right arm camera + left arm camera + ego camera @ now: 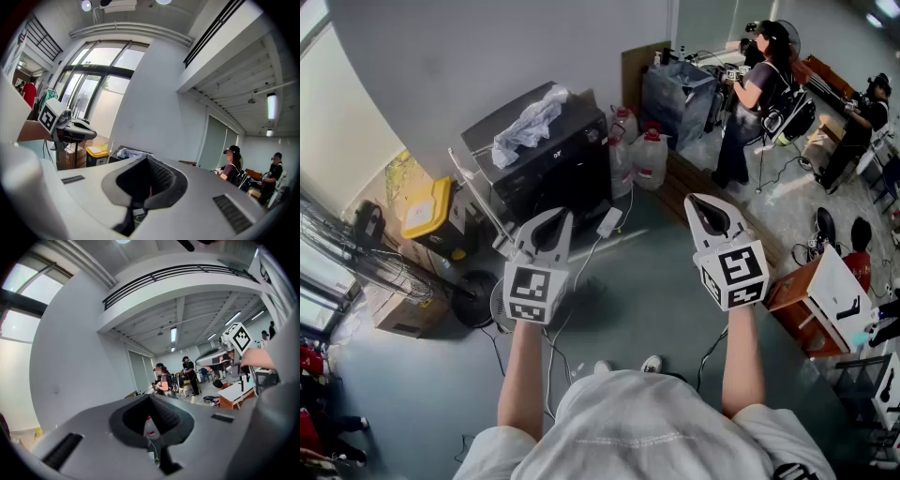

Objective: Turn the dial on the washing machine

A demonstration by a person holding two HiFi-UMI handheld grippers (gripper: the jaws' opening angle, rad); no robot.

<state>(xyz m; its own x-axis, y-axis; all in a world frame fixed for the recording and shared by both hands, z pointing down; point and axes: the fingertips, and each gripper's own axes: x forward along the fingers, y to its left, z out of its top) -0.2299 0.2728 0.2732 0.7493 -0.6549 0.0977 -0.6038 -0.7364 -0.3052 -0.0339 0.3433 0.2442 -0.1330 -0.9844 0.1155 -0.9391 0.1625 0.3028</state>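
A black washing machine stands against the grey wall, with a crumpled white cloth on its lid. Its dial is too small to make out. My left gripper and right gripper hover side by side over the floor, well short of the machine and pointing toward it. Both are shut and hold nothing. In the right gripper view the shut gripper points past the machine's cloth-covered top, and the left gripper shows at the left. In the left gripper view the shut gripper faces the room.
A yellow-lidded bin stands left of the machine, water jugs to its right. A floor fan and a white cable lie below. A wooden desk stands at right. People work at the back right.
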